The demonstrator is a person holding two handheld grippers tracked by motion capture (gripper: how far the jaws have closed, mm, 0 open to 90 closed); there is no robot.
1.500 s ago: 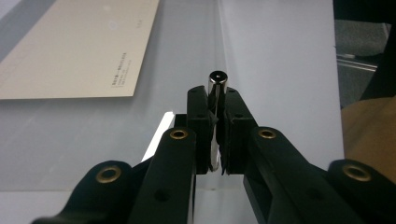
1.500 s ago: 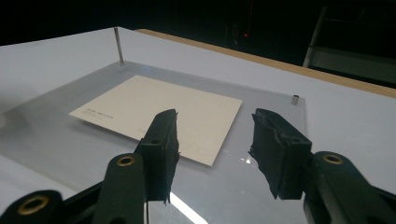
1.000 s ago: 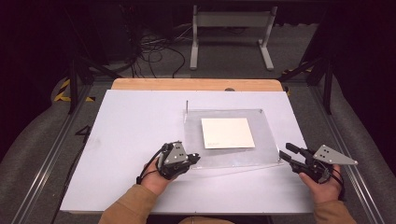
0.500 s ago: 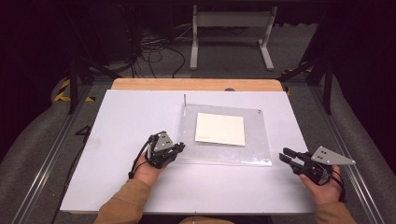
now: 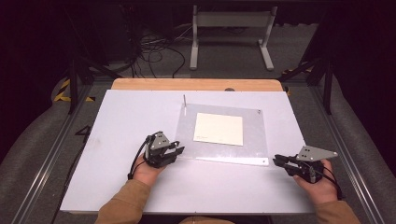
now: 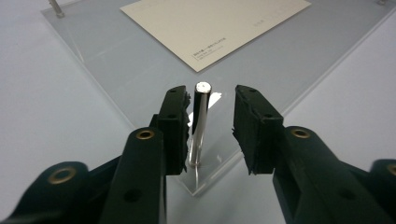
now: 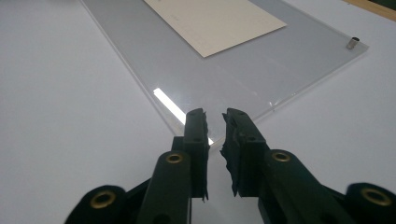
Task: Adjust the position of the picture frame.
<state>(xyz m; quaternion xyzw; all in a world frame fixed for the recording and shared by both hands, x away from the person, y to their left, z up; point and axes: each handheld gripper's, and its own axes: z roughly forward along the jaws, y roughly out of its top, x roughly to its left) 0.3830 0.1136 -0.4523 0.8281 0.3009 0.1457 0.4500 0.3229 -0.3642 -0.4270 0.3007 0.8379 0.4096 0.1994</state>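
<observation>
- Two tongs are in my hands, at the near corners of a clear rectangular acrylic sheet [image 5: 254,140] lying flat on the white table [image 5: 121,126], with a cream card [image 5: 218,129] on it.
- My left gripper [image 6: 211,114], at the sheet's 7 o'clock corner, has just been opening; its jaws stand released around an upright silver metal pin [image 6: 200,122].
- My right gripper [image 7: 215,122], at 5 o'clock, has been closing, gripping nothing.
</observation>
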